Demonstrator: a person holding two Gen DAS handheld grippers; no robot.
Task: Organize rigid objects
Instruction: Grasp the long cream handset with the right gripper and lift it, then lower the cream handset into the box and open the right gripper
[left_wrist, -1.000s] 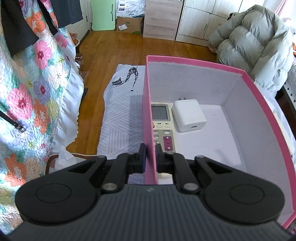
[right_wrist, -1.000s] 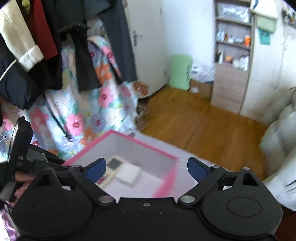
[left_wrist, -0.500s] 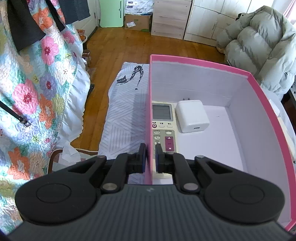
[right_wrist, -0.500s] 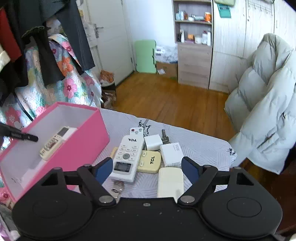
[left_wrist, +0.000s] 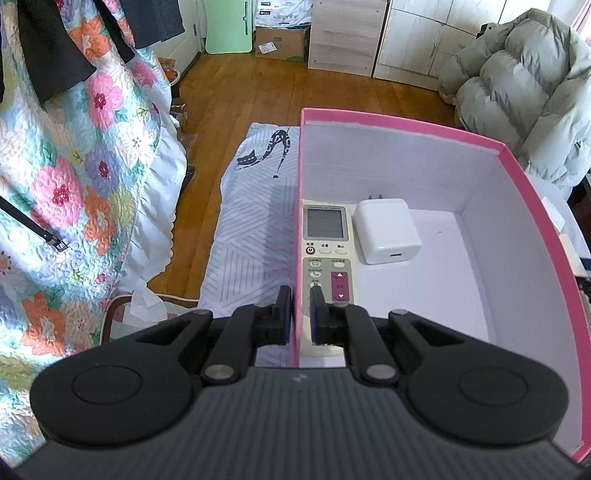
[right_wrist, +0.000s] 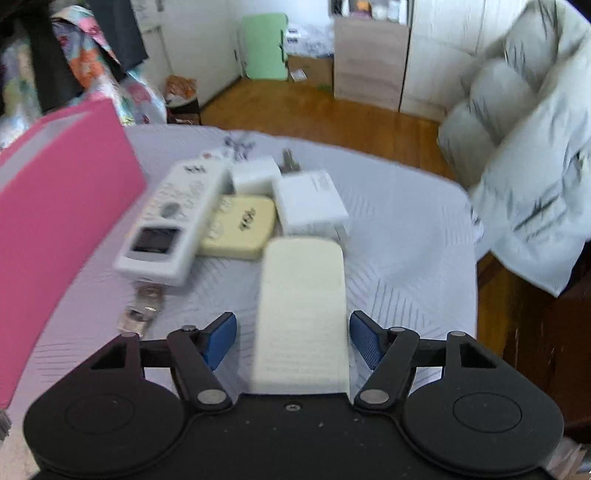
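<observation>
My left gripper (left_wrist: 299, 308) is shut on the left wall of the pink box (left_wrist: 509, 155), one finger on each side of it. Inside the box lie a white remote (left_wrist: 327, 240) and a white charger (left_wrist: 386, 230). My right gripper (right_wrist: 293, 338) is open, its jaws on either side of a cream remote (right_wrist: 301, 310) lying face down on the cloth. Beyond it lie a white TCL remote (right_wrist: 173, 218), a yellowish small remote (right_wrist: 240, 225), a white adapter (right_wrist: 310, 203) and a smaller white charger (right_wrist: 255, 175). The pink box (right_wrist: 62, 206) stands at the left.
A grey patterned cloth (right_wrist: 399, 229) covers the table. A metal keyring-like item (right_wrist: 142, 306) lies near the white remote. A floral quilt (left_wrist: 74, 177) hangs at the left and a grey puffer jacket (left_wrist: 528, 88) at the right. Wooden floor lies beyond the table edge.
My right gripper has swung from the box down to the pile of objects and now straddles the cream remote. My left gripper has kept its hold on the box wall.
</observation>
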